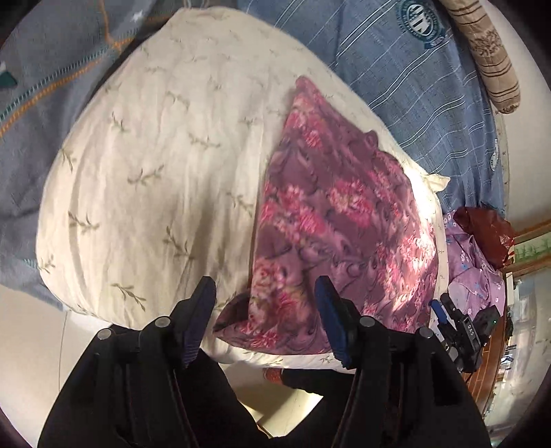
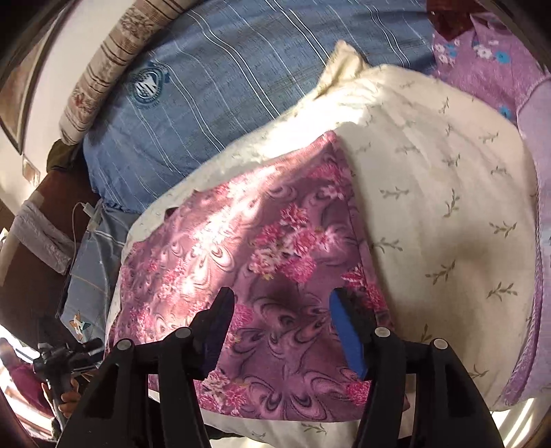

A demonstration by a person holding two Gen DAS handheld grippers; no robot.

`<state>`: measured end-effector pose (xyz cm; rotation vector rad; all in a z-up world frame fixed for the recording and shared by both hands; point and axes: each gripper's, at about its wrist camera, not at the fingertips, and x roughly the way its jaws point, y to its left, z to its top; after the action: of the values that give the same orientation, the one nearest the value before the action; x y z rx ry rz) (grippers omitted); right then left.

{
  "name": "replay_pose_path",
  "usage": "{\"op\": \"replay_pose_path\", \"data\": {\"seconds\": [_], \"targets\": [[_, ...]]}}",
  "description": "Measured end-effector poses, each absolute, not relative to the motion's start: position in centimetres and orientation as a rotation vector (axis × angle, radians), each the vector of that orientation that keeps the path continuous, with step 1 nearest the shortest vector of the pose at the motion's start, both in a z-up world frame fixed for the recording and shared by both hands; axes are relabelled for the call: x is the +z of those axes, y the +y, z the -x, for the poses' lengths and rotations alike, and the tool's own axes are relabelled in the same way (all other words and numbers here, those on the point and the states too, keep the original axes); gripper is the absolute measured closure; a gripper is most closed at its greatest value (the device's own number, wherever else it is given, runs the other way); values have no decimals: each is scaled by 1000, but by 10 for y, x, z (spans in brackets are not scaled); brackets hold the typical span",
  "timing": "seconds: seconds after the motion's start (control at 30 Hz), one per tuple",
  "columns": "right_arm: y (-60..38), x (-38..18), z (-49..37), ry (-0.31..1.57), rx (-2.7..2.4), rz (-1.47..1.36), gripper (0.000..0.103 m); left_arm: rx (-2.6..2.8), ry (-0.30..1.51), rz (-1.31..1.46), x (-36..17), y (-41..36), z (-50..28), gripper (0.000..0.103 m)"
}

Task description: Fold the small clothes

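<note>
Floral garment (image 1: 330,220) lies flat on cream pillow (image 1: 155,165), toward its edge. Light, limp, slippery-looking; grip near-edge corners. Left tool (image 1: 265,310) and right tool (image 2: 282,327) spread, holding nothing.

Right gripper (image 1: 461,331) label: "DAS", small white letters
Blue striped sheet (image 1: 396,69) crest (image 1: 418,20): lettering too small to read

Folded garment (image 1: 330,220) lies on pillow (image 1: 155,155), w/ striped sheet (image 1: 413,86) behind.

Purple floral garment (image 1: 327,220) folded on pillow (image 1: 155,155)
</note>
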<state>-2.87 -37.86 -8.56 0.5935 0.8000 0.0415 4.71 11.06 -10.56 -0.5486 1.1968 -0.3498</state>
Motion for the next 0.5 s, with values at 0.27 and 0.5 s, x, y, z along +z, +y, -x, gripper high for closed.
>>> {"op": "replay_pose_path", "data": {"seconds": [0.27, 0.5], "targets": [[-379, -96, 22, 863, 24, -602, 45, -376, 1175, 449, -96, 92, -47, 45], [-375, -66, 27, 781, 40, -550, 43, -407, 1024, 331, -42, 77, -54, 31]]}}
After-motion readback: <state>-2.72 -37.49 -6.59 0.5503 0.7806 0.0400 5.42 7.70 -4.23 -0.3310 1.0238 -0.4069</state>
